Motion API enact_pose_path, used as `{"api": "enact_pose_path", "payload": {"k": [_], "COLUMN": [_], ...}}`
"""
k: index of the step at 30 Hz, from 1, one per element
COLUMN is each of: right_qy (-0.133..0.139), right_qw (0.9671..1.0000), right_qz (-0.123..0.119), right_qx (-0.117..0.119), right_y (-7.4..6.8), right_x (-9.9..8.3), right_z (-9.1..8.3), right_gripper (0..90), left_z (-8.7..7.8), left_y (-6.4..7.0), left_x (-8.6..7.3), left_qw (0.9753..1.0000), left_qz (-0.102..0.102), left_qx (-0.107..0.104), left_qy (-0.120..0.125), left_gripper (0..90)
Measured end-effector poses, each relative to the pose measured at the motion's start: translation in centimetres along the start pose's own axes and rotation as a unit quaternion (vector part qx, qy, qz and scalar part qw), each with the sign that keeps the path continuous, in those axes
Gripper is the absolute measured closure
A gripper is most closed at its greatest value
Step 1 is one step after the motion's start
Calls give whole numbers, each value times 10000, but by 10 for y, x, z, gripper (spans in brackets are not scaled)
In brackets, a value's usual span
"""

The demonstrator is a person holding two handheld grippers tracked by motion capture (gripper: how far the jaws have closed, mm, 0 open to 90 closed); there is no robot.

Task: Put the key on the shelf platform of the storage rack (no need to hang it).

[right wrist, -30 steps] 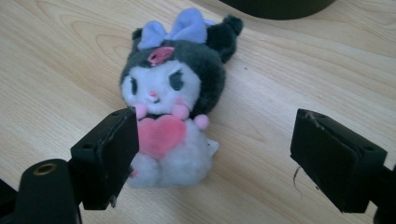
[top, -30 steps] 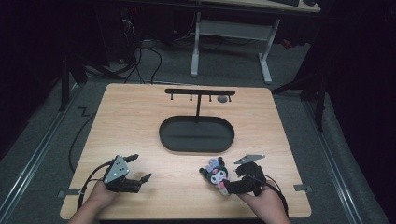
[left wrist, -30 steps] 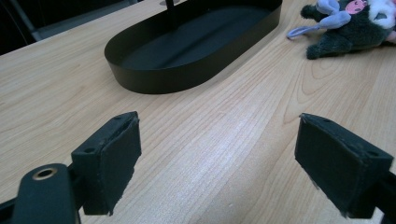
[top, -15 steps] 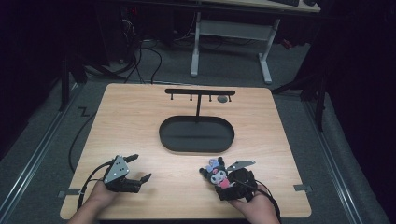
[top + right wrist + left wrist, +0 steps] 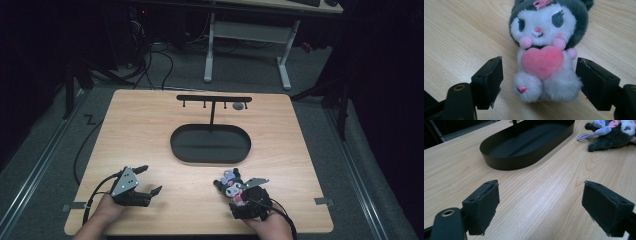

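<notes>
Lying between the right gripper's point(image 5: 539, 82) spread jaws, untouched: the plush toy point(image 5: 546, 50).

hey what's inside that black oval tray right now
Nothing loose lies in the black oval tray; the hook stand's post rises from its far part. In the left gripper view its near wall hides part of the floor.

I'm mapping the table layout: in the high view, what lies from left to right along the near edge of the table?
Left tool, open over bare wood → plush toy → right tool, open around the toy's lower end.
</notes>
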State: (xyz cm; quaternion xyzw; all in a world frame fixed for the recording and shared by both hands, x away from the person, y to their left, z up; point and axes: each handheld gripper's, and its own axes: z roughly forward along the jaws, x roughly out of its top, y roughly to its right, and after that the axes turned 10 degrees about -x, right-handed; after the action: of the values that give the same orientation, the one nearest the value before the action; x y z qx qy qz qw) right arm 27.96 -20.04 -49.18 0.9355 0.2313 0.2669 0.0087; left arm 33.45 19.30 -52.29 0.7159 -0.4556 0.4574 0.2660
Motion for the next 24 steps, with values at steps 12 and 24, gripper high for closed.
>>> {"api": "enact_pose_path", "payload": {"k": [12,24], "right_qy": [11,173], "right_qw": [9999,9996], "right_qz": [84,82], "right_qx": [-127,-193], "right_y": [2,5], "right_x": [-7,-1], "right_z": [3,-6], "right_gripper": [443,467], "left_z": [0,0], "left_y": [0,0], "left_x": [0,0], "left_qw": [10000,10000], "left_qz": [1,4], "left_qx": [-1,-3], "left_qy": [-2,-4], "left_gripper": [154,154]}}
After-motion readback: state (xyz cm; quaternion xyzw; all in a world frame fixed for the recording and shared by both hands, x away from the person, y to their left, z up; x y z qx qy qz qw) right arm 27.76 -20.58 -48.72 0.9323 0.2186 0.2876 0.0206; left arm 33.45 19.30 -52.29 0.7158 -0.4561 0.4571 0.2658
